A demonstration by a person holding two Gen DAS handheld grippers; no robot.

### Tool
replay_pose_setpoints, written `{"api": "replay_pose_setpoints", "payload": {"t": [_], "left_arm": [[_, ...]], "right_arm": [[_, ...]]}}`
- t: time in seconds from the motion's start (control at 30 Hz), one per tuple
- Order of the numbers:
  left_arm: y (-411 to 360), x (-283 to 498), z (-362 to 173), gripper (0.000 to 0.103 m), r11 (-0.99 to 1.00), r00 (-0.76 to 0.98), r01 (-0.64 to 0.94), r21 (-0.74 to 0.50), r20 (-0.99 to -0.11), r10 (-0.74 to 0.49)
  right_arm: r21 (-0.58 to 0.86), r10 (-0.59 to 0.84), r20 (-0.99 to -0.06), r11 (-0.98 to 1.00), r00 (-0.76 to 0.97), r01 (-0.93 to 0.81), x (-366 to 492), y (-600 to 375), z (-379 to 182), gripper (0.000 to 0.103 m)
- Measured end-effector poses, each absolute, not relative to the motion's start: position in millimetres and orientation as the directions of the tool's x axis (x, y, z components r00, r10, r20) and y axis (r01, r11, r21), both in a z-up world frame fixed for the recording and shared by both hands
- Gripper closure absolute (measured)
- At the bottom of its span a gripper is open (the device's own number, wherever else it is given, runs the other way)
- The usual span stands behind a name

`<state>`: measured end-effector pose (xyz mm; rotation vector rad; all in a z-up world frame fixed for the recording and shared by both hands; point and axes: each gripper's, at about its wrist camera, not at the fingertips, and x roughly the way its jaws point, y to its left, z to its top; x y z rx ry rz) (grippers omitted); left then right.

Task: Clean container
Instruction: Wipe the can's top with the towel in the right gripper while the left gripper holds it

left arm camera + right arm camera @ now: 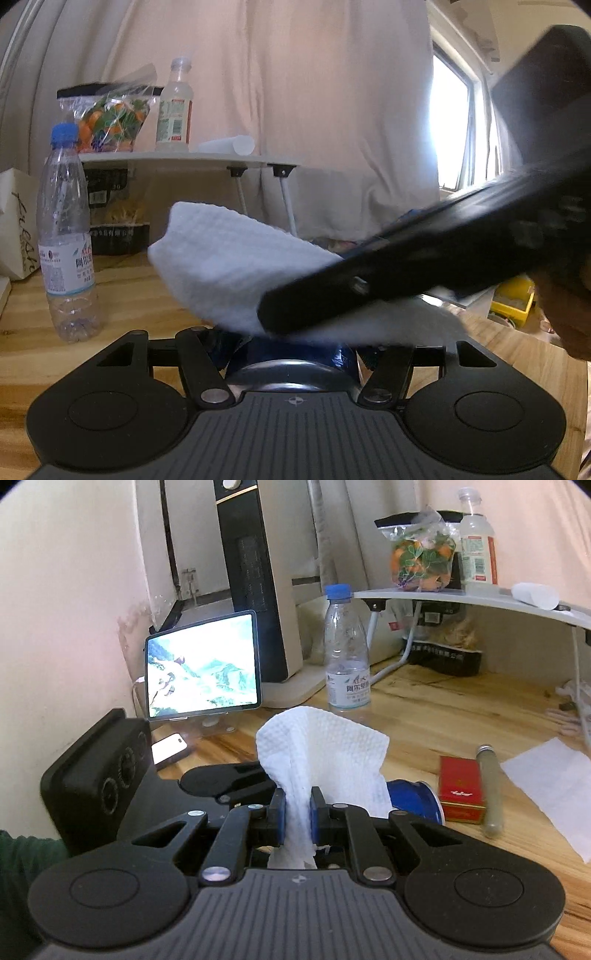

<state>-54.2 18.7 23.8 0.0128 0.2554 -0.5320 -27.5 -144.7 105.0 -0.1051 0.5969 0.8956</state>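
My left gripper [291,354] is shut on a blue round container with a silver rim [291,363], held close under the camera. My right gripper [298,814] is shut on a white paper towel [325,753] that sticks up between its blue pads [279,816]. In the left wrist view the towel [229,266] lies over the top of the container, with the right gripper's black arm [424,254] crossing in from the right. In the right wrist view the blue container [413,799] shows just right of the towel, and the left gripper's body [110,775] sits at the left.
On the wooden table [443,716] stand a clear water bottle with a blue cap [345,650], a red box [461,790], a grey tube [491,790], a white sheet [554,786], a phone [170,751] and a lit tablet [201,664]. A small white folding table [192,158] holds a bottle and a snack bag.
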Motion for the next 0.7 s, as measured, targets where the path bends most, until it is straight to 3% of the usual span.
{"api": "replay_pose_setpoints", "payload": {"t": [0.3,0.7], "left_arm": [[18,-56,25,0.038,0.858,0.83,0.511,-0.045,-0.236,-0.506],[23,-49,24,0.038,0.861,0.823,0.501,-0.089,-0.259,-0.505]], "right_arm": [[0.114,0.605,-0.53,0.745,0.594,-0.657,10,-169,105,0.088],[0.231,0.734,-0.538,0.603,0.416,-0.764,-32,-146,100,0.087]]}}
